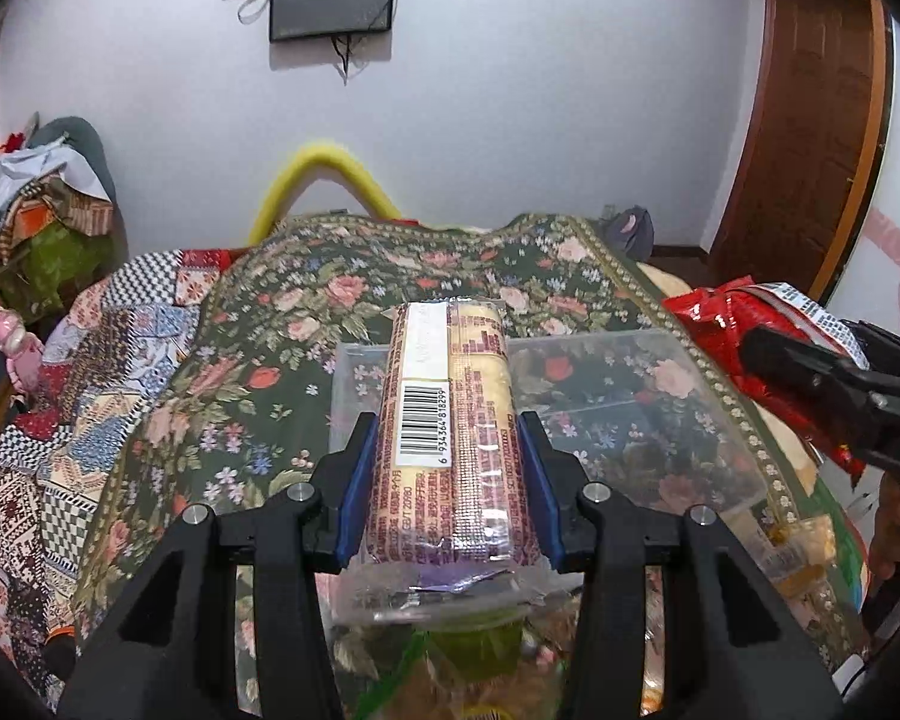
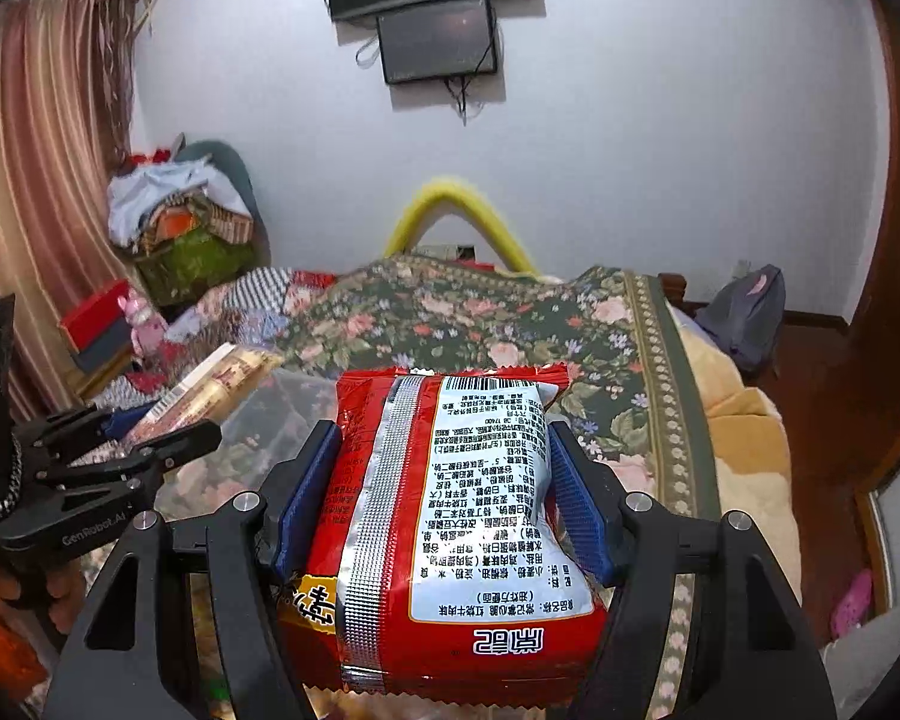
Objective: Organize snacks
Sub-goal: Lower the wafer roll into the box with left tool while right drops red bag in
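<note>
My left gripper (image 1: 447, 450) is shut on a long clear pack of yellow biscuits (image 1: 450, 420) with a barcode label, held above a clear plastic box (image 1: 618, 402) that rests on the floral bedspread (image 1: 342, 300). My right gripper (image 2: 444, 498) is shut on a red noodle packet (image 2: 450, 516) with its white printed back facing up. In the left wrist view the right gripper (image 1: 834, 384) and the red packet (image 1: 726, 324) show at the right edge. In the right wrist view the left gripper (image 2: 114, 456) and the biscuit pack (image 2: 210, 384) show at the left, over the box (image 2: 270, 420).
More snack packs lie near the bed's near edge (image 1: 804, 546). A patchwork quilt (image 1: 90, 372) covers the bed's left side. A pile of clothes (image 2: 180, 210) and a red box (image 2: 96, 312) sit at the left by a curtain (image 2: 42, 180). A wooden door (image 1: 810, 120) stands at the right.
</note>
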